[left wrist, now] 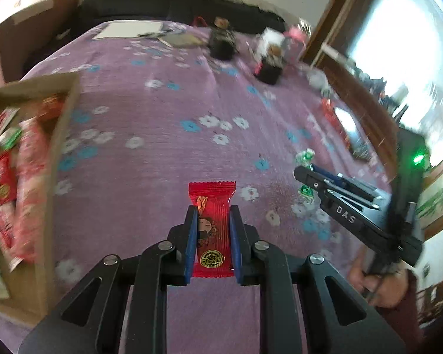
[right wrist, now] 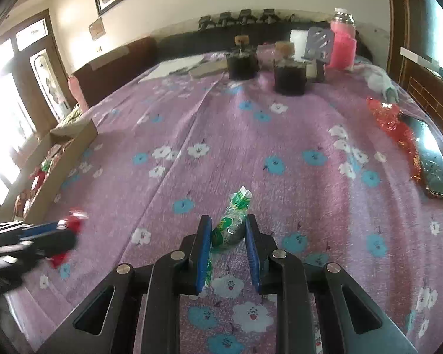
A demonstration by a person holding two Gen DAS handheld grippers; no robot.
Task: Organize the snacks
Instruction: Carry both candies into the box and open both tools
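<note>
My left gripper [left wrist: 212, 211] is shut on a red snack packet [left wrist: 211, 227] with a cartoon face, held above the purple flowered bedspread [left wrist: 162, 112]. It also shows blurred at the left of the right wrist view [right wrist: 65, 233]. My right gripper [right wrist: 228, 221] is shut on a green twist-wrapped candy [right wrist: 231, 224]; it shows at the right of the left wrist view [left wrist: 305, 174]. A cardboard box [left wrist: 65, 118] with several red and green snack packets sits at the left; it also shows in the right wrist view [right wrist: 71, 147].
Two dark jars with cork lids [right wrist: 242, 59] [right wrist: 289, 73], a pink bottle [right wrist: 342, 41], papers [right wrist: 180, 65] and a white cloth [right wrist: 378, 79] lie at the far end. A red wrapper [right wrist: 389, 121] and a phone [right wrist: 431, 159] lie at the right edge by a wooden frame.
</note>
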